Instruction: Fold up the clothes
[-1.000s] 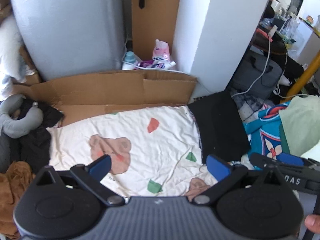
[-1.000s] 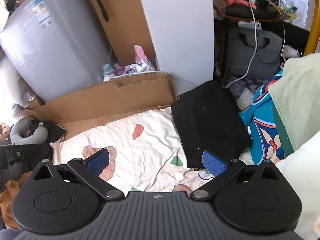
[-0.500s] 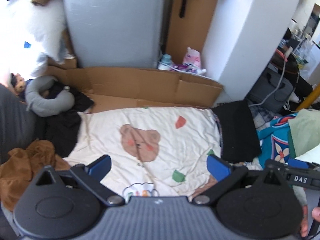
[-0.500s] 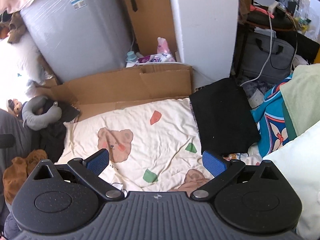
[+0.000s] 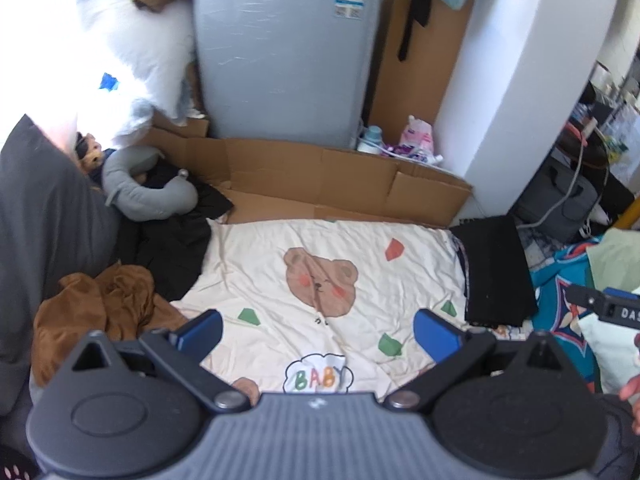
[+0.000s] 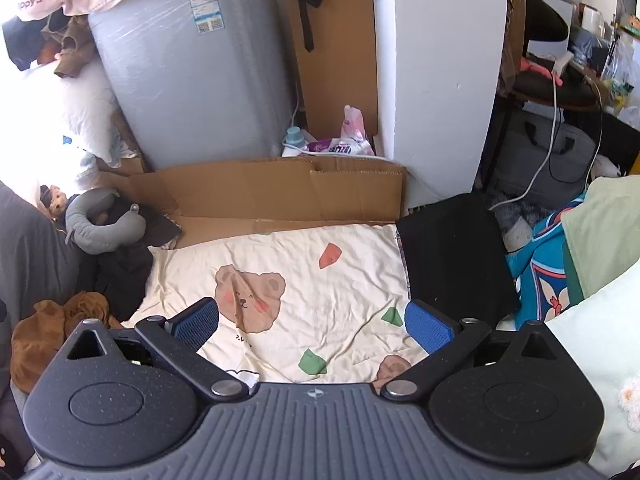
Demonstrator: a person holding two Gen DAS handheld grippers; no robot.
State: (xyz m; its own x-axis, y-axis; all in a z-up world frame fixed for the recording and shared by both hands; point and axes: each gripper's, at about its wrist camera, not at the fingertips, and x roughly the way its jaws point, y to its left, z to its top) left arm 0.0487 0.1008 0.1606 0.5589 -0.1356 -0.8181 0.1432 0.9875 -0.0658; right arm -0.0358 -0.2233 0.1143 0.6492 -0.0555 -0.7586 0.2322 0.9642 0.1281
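While both grippers hang above the bedding with nothing between their fingers, the question is which garment comes next and which hand is closer to it. The left gripper [image 5: 318,328] has its blue pads spread wide over the cream bear-print sheet [image 5: 332,280], and the right gripper [image 6: 312,320] is spread just as wide over the same sheet [image 6: 288,280]; neither touches cloth.

Outward from the left gripper, a crumpled brown garment [image 5: 96,304] lies to its left and slightly ahead, bunched with no clear long axis, beside a heap of black clothing [image 5: 172,240] under a grey neck pillow [image 5: 148,196]. Off to the right sits a black folded piece [image 5: 496,268], its long axis running away from the camera along the sheet's right edge; it looks already folded. Judging by this, the brown garment is the likely next pick, and the left hand is the nearer one.

From the right gripper the black folded piece [image 6: 452,256] lies just ahead and right, while the brown garment [image 6: 48,328] is far over on the left edge, well apart.

The left view alone shows the sheet's "BABY" print near the gripper and the tip of the other gripper at the right edge. The right view shows more of the pale green fabric [image 6: 600,232] stacked at the right and the blue patterned cloth [image 6: 540,264] beneath it.
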